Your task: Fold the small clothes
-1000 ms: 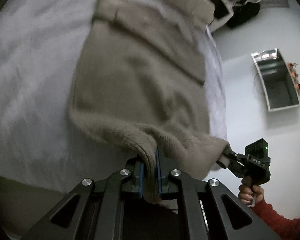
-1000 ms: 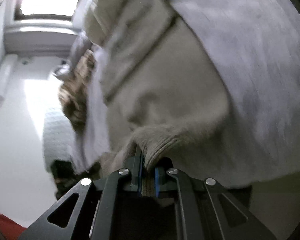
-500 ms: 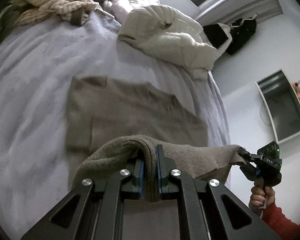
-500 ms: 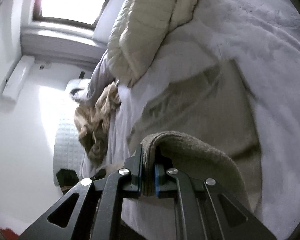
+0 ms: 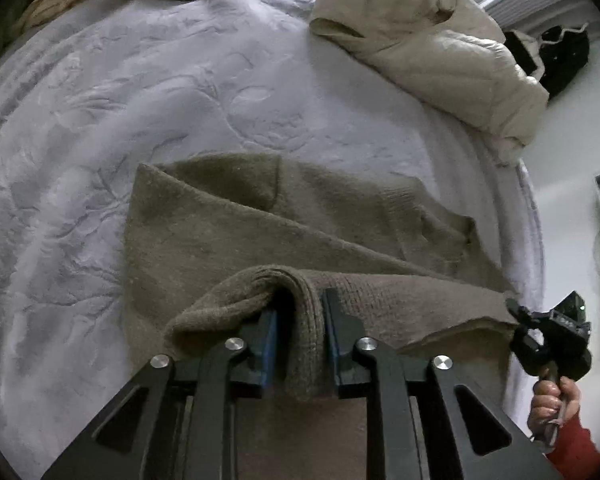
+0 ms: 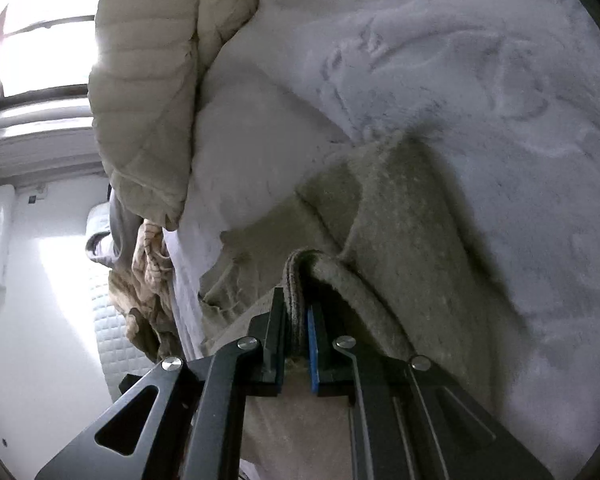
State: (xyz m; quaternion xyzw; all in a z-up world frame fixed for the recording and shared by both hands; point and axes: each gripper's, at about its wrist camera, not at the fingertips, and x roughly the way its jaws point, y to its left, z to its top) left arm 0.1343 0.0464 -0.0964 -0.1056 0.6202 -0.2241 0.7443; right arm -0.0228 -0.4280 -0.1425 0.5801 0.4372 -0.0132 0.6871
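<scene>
Both the left hand-held gripper (image 5: 298, 334) and right hand-held gripper (image 6: 296, 334) were clamped on the sweater (image 5: 220, 232) hem, best carried evenly toward 12 o'clock across the bed (image 5: 100, 100).

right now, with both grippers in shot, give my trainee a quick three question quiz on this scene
1. True or false: the left gripper is pinching the hem of the taupe knitted sweater.
2. Multiple choice: the sweater lies on A) a wooden floor, B) the pale lilac embossed bedspread, C) a chair.
3. Fill in: the right gripper is shut on the ____.

Key: 1 true; 2 B; 3 sweater. The cream quilted puffer jacket lies apart, untouched.
</scene>
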